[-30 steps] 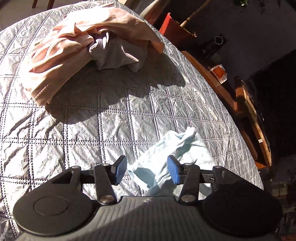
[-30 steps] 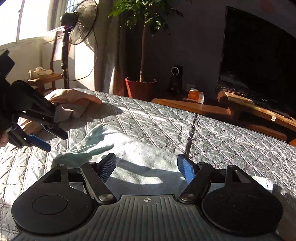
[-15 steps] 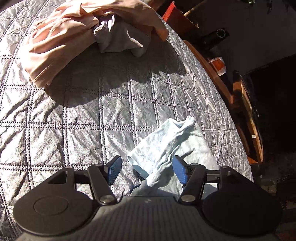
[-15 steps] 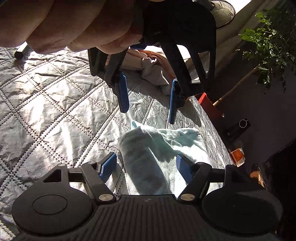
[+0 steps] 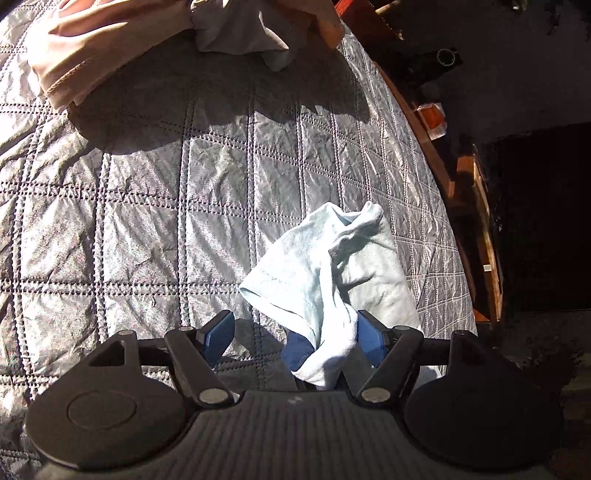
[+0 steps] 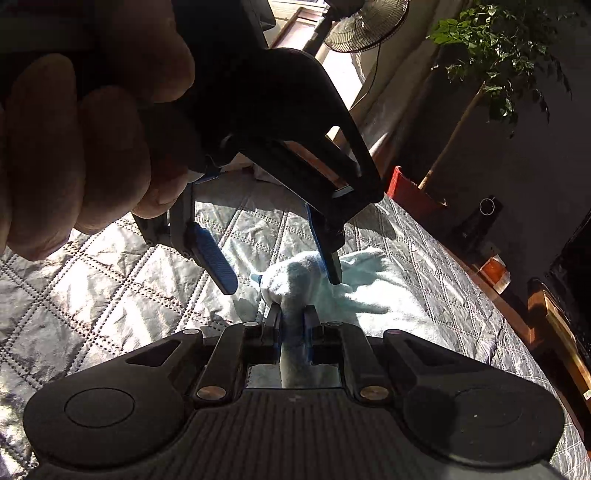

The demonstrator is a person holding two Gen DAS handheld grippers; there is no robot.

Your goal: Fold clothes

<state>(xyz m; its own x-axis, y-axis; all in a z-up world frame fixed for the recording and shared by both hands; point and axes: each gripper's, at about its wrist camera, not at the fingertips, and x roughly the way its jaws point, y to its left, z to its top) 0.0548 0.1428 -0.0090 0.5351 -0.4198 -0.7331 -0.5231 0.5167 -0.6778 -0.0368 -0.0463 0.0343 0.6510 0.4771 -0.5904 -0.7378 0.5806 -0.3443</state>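
- My right gripper is closing; its pads press on a bunched fold of the pale blue cloth, which runs between them and back under the body.
- My left gripper is opening. Its left pad stands clear over the quilt; the cloth hangs against the right pad only, so it holds nothing.
- The right wrist view alone shows the left gripper from outside, hanging above the cloth's far end, with the hand that carries it filling the upper left.
- That view alone shows the fan, potted plant and red pot beyond the bed.
- The left wrist view alone shows the pink garment and grey garment heaped at the far edge of the quilt, well apart from the cloth.
- A blue patch beside the cloth in the left wrist view cannot be identified.
- The heap is cut off by the top edge; the room at right is too dark to read.
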